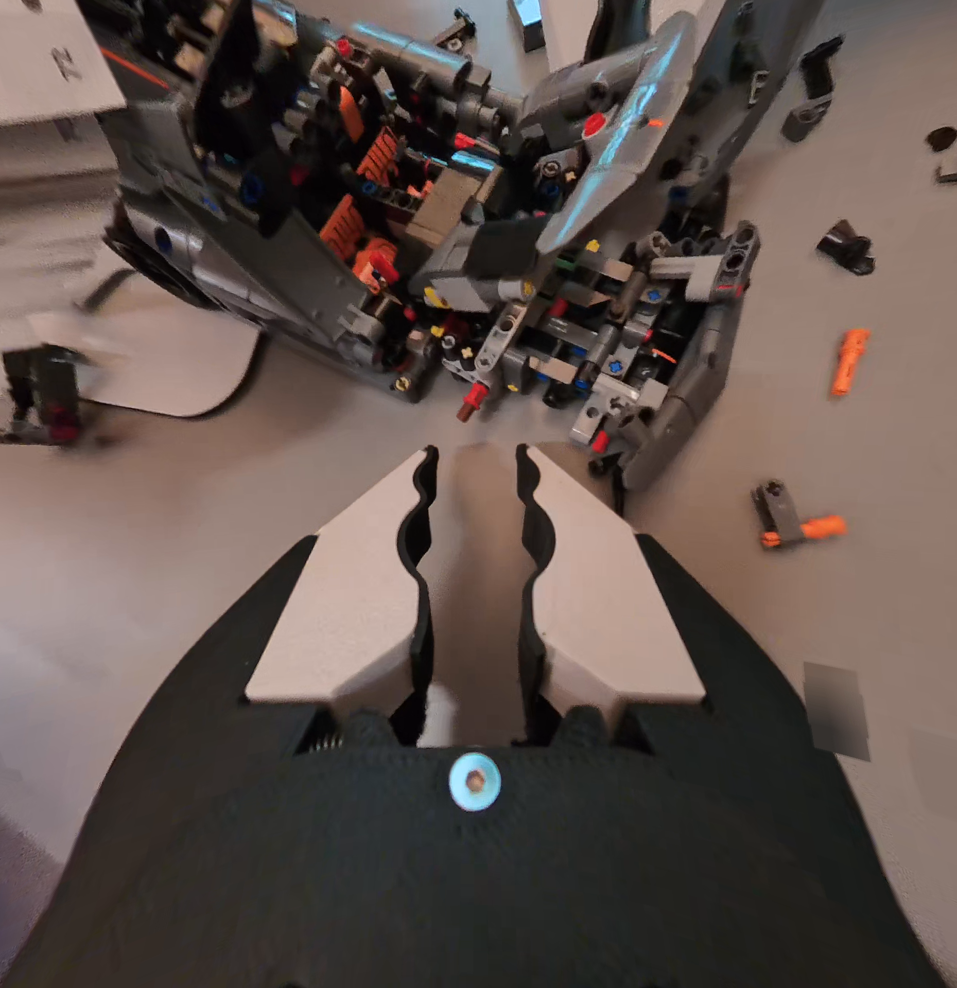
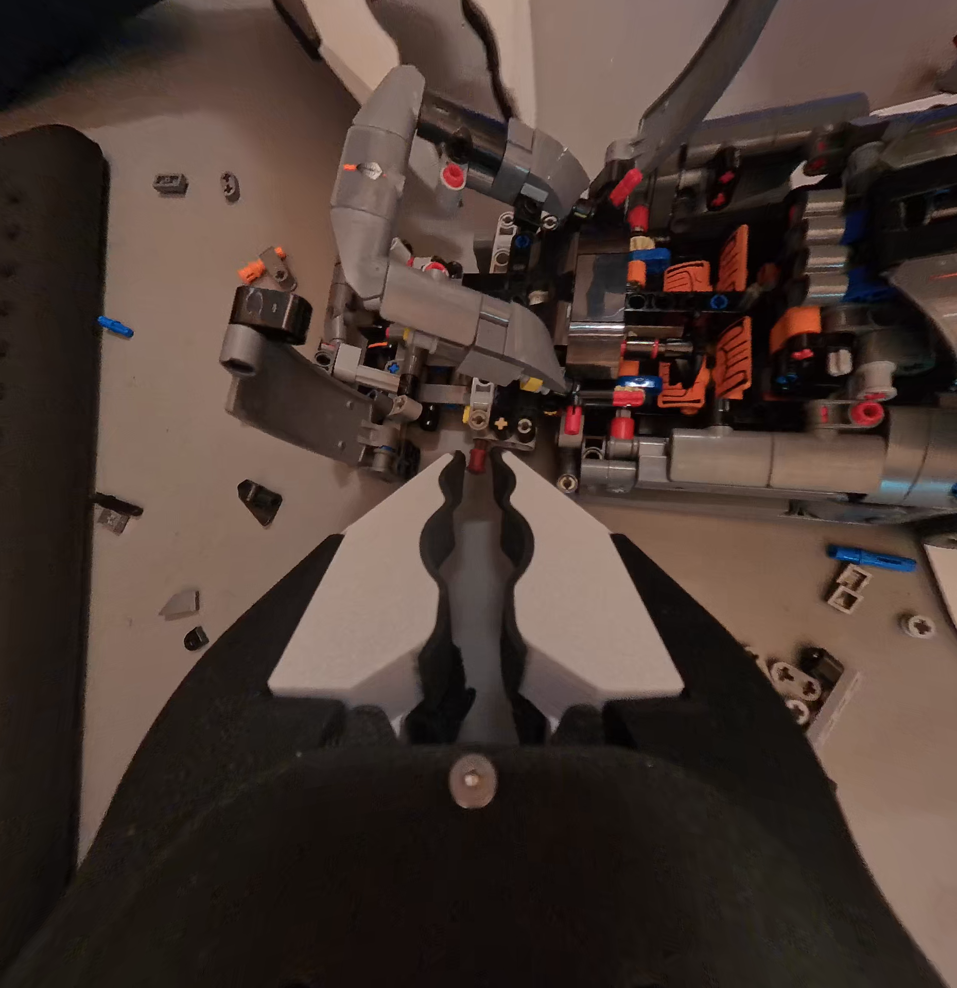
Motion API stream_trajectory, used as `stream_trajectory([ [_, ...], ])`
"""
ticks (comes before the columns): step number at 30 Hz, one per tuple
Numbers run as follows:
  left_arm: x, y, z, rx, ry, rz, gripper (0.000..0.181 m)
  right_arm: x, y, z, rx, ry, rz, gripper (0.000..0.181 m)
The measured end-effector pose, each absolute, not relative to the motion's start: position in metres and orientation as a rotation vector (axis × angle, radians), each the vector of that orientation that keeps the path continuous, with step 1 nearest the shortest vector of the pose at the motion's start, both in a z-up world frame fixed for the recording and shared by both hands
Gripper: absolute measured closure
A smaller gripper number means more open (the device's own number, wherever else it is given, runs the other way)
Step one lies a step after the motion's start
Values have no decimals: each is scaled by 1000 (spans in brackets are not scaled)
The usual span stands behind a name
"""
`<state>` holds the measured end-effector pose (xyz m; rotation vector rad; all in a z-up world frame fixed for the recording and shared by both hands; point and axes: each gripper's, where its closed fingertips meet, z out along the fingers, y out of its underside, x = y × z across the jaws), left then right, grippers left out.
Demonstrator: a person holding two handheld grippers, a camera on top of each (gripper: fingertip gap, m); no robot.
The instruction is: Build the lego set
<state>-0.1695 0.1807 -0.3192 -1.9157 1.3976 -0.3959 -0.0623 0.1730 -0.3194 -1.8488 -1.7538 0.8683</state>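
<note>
A large grey, black and orange Lego car model (image 1: 305, 256) lies on the pale table (image 1: 144, 534); it also fills the upper part of the right wrist view (image 2: 722, 460). A red pin (image 1: 473, 398) sticks out of its near edge. My left gripper (image 1: 476, 454) is open and empty, a short way in front of that pin. My right gripper (image 2: 476, 455) looks down on the model with its jaws a little apart. The red pin (image 2: 476, 460) shows between its tips; a small gap shows on each side of the pin.
Loose parts lie around: an orange pin (image 1: 850, 361), a grey connector with an orange pin (image 1: 786, 516), black pieces (image 1: 845, 248), blue pins (image 2: 115, 326) (image 2: 872, 558). A small black and red sub-build (image 1: 43, 390) stands left. A dark padded object (image 2: 32, 427) borders the table. The left gripper's tips are roughly 12 cm from the right gripper's.
</note>
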Motion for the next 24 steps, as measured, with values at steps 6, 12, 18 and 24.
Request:
stream_trajectory([
  [6,-151,182,-320,-1882,1415,-459,160,-64,175,-319,-1849,-1718,855,170],
  [12,-144,188,-329,-1867,1453,-415,173,-66,176,-318,-1828,-1705,864,178],
  [18,-142,187,-331,-1868,1446,-456,175,-66,175,-318,-1835,-1694,896,178],
  [24,-142,187,-330,-1862,1443,-440,175,-66,175,-316,-1846,-1681,912,175],
])
